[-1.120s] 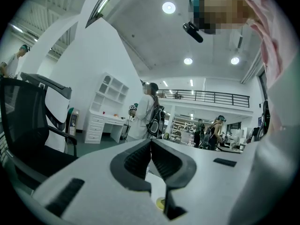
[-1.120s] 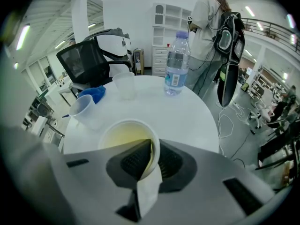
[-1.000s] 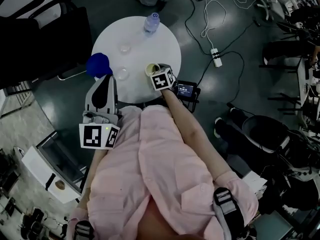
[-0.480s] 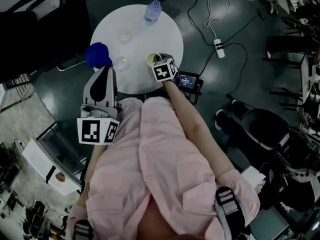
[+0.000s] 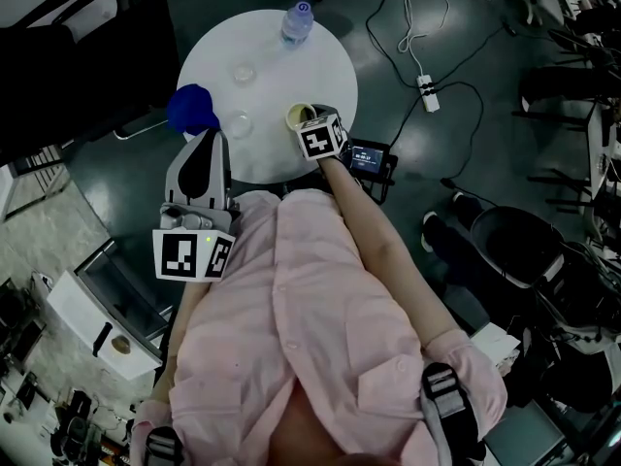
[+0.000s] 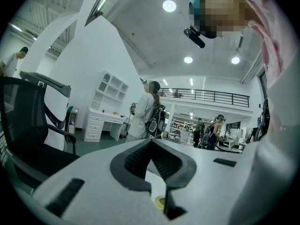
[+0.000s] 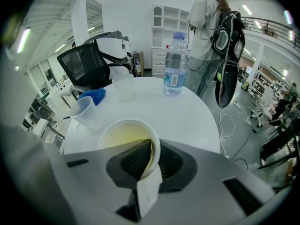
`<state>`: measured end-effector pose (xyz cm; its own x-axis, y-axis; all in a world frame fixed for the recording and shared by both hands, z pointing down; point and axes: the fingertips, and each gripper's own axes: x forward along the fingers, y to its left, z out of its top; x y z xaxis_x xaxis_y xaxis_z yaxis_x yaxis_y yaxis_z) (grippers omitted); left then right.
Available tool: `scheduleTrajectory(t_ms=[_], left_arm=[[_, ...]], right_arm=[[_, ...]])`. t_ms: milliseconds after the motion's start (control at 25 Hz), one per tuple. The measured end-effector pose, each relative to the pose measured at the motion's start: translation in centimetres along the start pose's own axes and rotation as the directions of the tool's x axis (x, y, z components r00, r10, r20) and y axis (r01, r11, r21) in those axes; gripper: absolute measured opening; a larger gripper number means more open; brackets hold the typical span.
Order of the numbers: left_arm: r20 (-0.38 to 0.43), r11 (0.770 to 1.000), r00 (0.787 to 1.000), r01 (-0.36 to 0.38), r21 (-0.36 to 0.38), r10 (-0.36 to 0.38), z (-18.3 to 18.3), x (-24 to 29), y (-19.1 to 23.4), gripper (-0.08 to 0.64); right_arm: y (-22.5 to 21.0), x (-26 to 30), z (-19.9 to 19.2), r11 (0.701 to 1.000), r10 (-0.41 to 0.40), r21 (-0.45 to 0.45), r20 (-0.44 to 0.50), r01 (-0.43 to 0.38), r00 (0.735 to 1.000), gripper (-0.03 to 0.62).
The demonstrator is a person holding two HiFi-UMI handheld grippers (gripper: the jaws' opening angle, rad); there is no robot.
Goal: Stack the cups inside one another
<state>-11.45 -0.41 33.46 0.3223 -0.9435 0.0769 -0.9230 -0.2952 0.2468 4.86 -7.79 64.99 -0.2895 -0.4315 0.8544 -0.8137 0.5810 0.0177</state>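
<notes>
The right gripper (image 7: pixel 150 154) pinches the near rim of the pale yellow cup (image 7: pixel 123 134), one jaw inside and one outside, and the jaws hide its lower wall. The cup is at the round table's (image 5: pixel 320 61) 4 o'clock. The nearer clear cup (image 7: pixel 86 110) is at 8, the farther clear cup (image 7: pixel 124 87) at 10 and the bottle (image 7: pixel 175 64) at 12. The blue object (image 7: pixel 95 95) at 9 is half covered and unclear. The left gripper (image 6: pixel 151 149), its jaws pressed together on nothing, hangs off the table at 7.

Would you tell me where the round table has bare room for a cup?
The right side of the table is bare, from the water bottle down to the pale cup in the right gripper. The left is crowded: a near clear cup, a far clear cup and a blue object.
</notes>
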Motion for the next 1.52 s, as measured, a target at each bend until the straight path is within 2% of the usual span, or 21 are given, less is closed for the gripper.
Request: scheduleTrajectory(t_ms=[1520], left_arm=[[0.002, 1.0, 1.0, -0.007, 0.002, 0.007, -0.01, -0.1, 0.06, 0.018]], right_arm=[[-0.04, 0.13, 0.06, 1.0, 0.001, -0.006, 0.002, -0.001, 1.0, 0.043]])
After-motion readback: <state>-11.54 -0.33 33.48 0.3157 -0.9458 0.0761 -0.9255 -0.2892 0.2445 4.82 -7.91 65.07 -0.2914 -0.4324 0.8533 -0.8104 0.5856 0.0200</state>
